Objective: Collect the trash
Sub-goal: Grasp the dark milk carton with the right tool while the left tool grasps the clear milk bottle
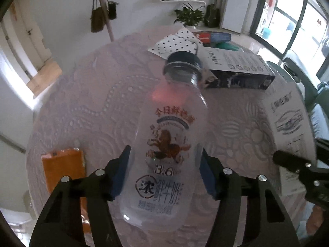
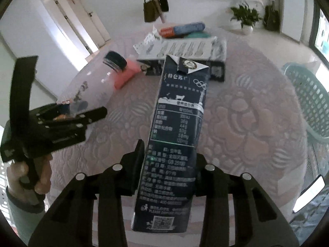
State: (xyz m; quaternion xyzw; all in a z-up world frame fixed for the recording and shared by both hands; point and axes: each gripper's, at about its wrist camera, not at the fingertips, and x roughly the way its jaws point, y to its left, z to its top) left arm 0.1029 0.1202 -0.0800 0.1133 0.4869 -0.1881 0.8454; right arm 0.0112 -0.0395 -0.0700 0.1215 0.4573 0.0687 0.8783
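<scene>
My left gripper [image 1: 164, 170] is shut on an empty clear milk bottle [image 1: 170, 135] with a dark cap and holds it above the round table [image 1: 92, 103]. My right gripper [image 2: 168, 164] is shut on a dark blue milk carton [image 2: 176, 127], also held above the table. In the right wrist view the left gripper [image 2: 90, 113] shows at the left with the bottle [image 2: 92, 86] in it. In the left wrist view the carton [image 1: 292, 127] and one finger of the right gripper [image 1: 287, 160] show at the right edge.
A second dark milk box [image 1: 238, 72] lies at the table's far side, with a dotted paper [image 1: 176, 41], a red-blue pack [image 2: 183, 28] and a pink packet [image 2: 127, 74]. An orange packet [image 1: 63, 168] lies near left. A green basket [image 2: 308, 103] stands at the right.
</scene>
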